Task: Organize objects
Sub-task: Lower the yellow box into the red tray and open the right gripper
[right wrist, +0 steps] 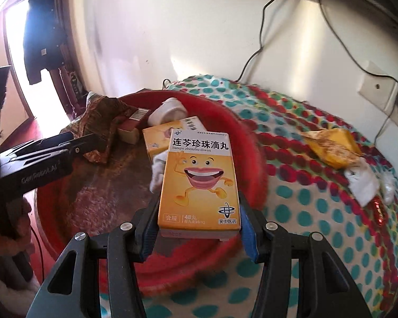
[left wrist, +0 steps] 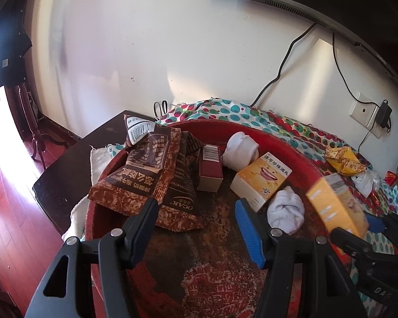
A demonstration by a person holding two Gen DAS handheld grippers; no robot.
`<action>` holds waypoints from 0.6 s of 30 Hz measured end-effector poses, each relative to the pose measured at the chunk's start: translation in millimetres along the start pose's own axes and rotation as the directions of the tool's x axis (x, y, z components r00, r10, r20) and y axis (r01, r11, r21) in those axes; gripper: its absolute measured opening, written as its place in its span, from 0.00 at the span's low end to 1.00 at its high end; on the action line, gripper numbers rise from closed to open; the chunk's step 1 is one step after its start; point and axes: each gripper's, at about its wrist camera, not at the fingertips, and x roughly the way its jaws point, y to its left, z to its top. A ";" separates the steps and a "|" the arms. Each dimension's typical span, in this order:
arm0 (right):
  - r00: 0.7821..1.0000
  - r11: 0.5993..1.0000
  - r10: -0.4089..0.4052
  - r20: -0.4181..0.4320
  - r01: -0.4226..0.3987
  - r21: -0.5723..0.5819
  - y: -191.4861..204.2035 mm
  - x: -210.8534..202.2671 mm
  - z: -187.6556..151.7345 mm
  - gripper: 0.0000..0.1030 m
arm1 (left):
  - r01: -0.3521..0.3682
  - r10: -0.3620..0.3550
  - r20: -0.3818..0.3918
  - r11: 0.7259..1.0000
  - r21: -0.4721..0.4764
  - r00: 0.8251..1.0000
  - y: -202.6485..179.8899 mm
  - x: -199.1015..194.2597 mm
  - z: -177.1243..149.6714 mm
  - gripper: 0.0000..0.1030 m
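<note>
Gripping glossy rectangular cardboard box (right wrist: 199,182), right gripper (right wrist: 197,222)

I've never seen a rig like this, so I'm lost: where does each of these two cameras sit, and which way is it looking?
Left wrist view: sits on the left gripper, looking down into the red basin; its open, empty fingers show.
Right wrist view: sits on the right gripper, looking over the basin's rim and the dotted cloth; its fingers clamp a yellow medicine box.
Shared: basin, cloth, held box, brown snack bags, and each other's gripper.
</note>
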 end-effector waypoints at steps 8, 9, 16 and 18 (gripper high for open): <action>0.999 1.000 -0.018 -0.027 0.017 -0.020 17.1 24.8 17.6 0.48 | 0.001 -0.001 -0.003 1.000 0.001 1.000 1.0 0.5 0.8 0.60; 0.999 1.000 -0.020 -0.026 0.020 -0.024 19.4 27.4 19.2 0.48 | 0.002 -0.002 -0.004 1.000 0.001 1.000 1.1 0.5 0.7 0.60; 0.998 0.998 -0.043 -0.044 0.041 -0.047 29.1 42.5 26.2 0.47 | 0.005 -0.005 -0.003 1.000 -0.004 1.000 1.9 0.8 0.7 0.60; 0.997 0.997 -0.051 -0.054 0.048 -0.056 31.0 48.1 29.0 0.47 | 0.009 -0.009 -0.004 1.000 -0.006 1.000 2.4 1.2 0.7 0.60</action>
